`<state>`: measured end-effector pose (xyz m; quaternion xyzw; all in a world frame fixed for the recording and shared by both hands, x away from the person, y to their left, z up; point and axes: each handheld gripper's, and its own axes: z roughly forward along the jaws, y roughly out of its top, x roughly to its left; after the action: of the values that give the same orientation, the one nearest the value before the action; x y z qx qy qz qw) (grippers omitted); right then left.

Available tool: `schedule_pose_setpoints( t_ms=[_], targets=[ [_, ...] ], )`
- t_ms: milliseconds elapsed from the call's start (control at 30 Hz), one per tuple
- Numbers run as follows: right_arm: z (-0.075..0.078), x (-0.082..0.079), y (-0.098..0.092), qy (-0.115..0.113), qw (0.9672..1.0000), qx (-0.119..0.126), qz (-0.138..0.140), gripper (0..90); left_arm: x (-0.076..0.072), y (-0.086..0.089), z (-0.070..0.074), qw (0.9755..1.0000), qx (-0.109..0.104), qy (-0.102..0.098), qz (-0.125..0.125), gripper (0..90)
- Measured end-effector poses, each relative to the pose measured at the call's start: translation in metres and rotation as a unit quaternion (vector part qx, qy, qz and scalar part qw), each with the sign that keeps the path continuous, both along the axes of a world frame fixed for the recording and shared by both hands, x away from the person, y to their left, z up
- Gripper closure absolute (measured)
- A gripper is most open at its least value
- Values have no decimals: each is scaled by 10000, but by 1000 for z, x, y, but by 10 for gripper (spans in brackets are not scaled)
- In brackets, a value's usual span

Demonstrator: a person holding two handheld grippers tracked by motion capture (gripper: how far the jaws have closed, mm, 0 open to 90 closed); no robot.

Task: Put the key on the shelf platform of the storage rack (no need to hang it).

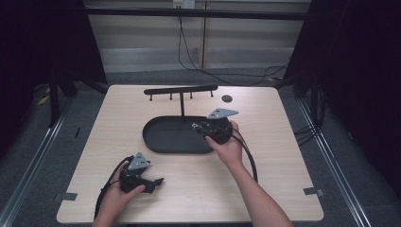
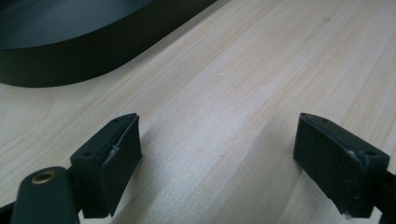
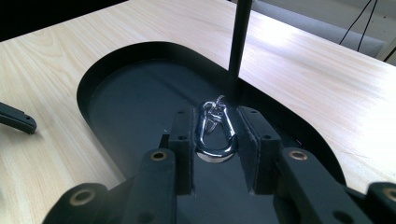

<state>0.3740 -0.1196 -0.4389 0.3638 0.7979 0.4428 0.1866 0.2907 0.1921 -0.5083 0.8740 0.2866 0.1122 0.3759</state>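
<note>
A small silver snap hook [image 3: 215, 135] is pinched between the black pads of my right gripper [image 3: 215, 114], which is shut on it. In the high view the right gripper [image 1: 197, 126] hovers over the right end of the black oval tray [image 1: 161, 146], and the hook [image 1: 194, 125] glints at its tip. Just beyond the hook rises the thin black post [image 3: 238, 42] of a hanger stand. My left gripper [image 1: 158, 181] rests low over the wood near the table's front left. Its jaws [image 2: 217, 140] stand wide open, with bare wood between them.
The stand's horizontal bar [image 1: 179, 90], with several short pegs, spans above the tray's far side. A small dark disc [image 1: 227, 98] lies on the table behind the tray. The tray's wall [image 2: 70, 60] runs ahead of the left gripper. Cables trail from both grippers toward the front edge.
</note>
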Motion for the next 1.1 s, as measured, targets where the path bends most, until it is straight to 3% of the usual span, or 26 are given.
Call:
schedule_pose_setpoints(
  t_ms=[1100],
  targets=[
    [-26, 12, 8, 191, 9996, -224, -18, 687, 0, 0, 0, 10000, 5, -5, 0, 148]
  ],
)
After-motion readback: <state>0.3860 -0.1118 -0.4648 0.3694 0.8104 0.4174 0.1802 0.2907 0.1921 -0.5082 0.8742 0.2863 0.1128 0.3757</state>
